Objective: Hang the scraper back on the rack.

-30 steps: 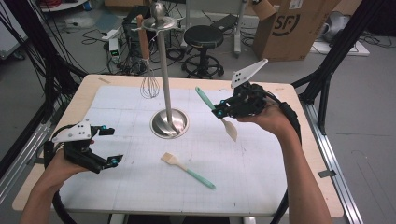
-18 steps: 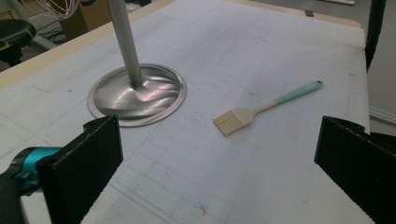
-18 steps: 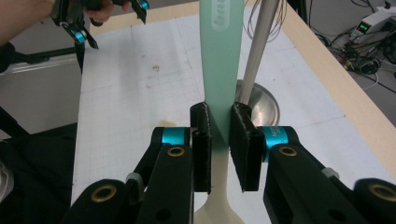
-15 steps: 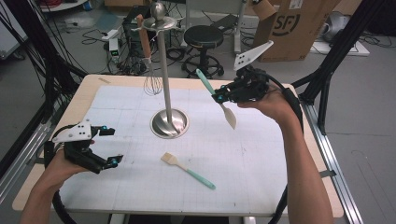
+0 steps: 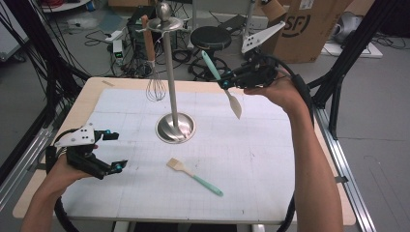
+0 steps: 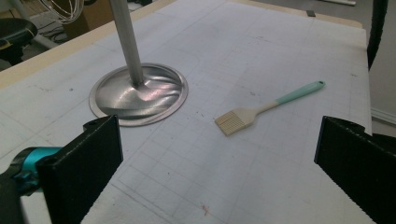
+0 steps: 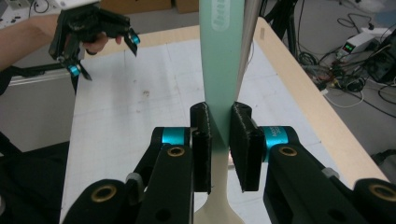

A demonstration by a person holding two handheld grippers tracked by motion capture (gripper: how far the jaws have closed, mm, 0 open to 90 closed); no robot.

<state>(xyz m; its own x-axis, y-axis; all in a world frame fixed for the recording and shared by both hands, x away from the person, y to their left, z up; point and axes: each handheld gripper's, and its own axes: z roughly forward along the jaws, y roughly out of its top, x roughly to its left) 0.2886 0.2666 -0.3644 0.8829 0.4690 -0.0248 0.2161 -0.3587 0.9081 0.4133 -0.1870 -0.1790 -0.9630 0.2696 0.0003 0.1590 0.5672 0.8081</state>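
From above, my right gripper (image 5: 227, 83) clamps the spatula (image 5: 223, 85) in the air beside the stand (image 5: 170, 72). My left gripper (image 6: 219, 158) gapes wide near the brush (image 6: 261, 108). Right gripper view: the jaws pinch the spatula's handle.

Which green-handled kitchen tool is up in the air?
The spatula, gripped by the right gripper above the table. The brush, also green-handled, lies flat on the table's mat, untouched.
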